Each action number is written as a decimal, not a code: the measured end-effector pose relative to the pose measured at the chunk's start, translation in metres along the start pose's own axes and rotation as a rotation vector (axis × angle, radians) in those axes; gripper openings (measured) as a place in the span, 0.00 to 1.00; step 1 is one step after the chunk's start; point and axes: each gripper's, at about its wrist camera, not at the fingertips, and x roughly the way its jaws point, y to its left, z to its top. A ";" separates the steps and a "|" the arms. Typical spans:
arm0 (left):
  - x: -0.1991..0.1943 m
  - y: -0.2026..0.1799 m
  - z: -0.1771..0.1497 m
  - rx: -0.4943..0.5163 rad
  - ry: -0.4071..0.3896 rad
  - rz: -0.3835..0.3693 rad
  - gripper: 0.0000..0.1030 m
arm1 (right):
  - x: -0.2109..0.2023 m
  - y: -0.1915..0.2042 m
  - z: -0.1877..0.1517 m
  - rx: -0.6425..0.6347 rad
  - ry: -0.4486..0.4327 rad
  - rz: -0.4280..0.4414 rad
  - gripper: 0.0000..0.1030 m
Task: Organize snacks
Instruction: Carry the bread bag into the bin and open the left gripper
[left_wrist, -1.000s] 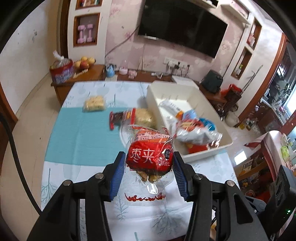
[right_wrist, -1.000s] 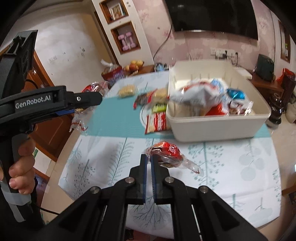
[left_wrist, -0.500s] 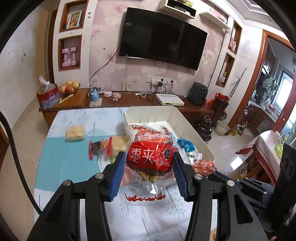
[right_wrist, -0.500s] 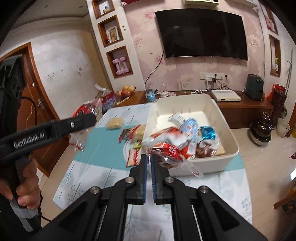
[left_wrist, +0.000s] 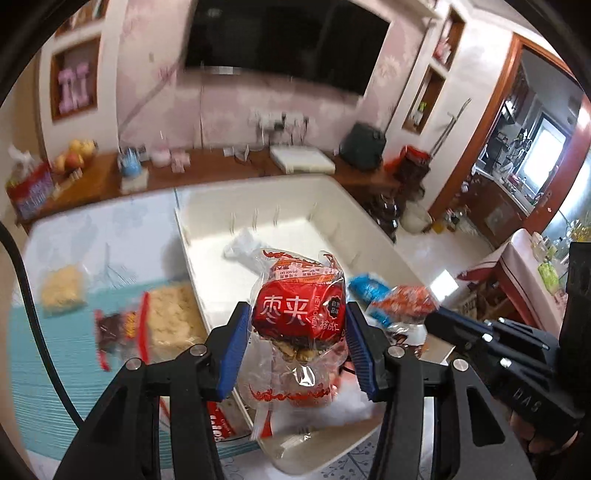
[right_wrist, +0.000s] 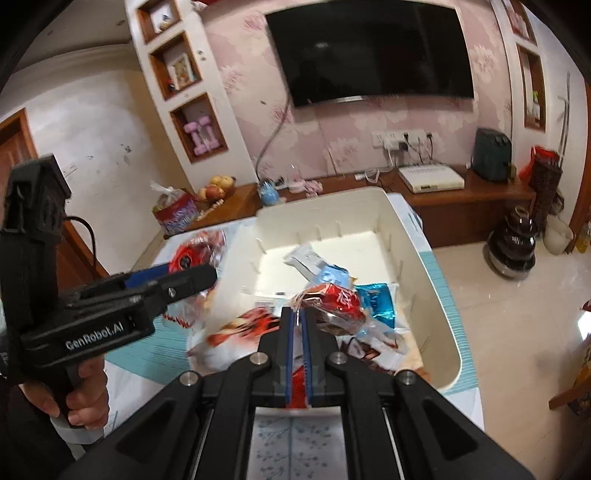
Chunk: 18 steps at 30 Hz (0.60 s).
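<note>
The left tongs pinch a red date-and-walnut snack bag between their blue pads, holding it above the near end of the white bin on the bench. The right tongs are pressed together on the clear edge of a small red packet, also over the bin's near half. Loose snacks lie left of the bin; other wrappers lie inside it.
</note>
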 end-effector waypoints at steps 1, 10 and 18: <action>0.005 0.003 0.000 -0.010 0.006 -0.010 0.48 | 0.006 -0.005 0.002 0.010 0.016 -0.004 0.04; 0.020 0.021 0.014 -0.069 0.104 -0.054 0.57 | 0.030 -0.018 0.021 0.074 0.098 -0.033 0.09; -0.014 0.038 0.028 -0.048 0.062 -0.028 0.71 | 0.018 0.000 0.040 0.089 0.048 -0.028 0.11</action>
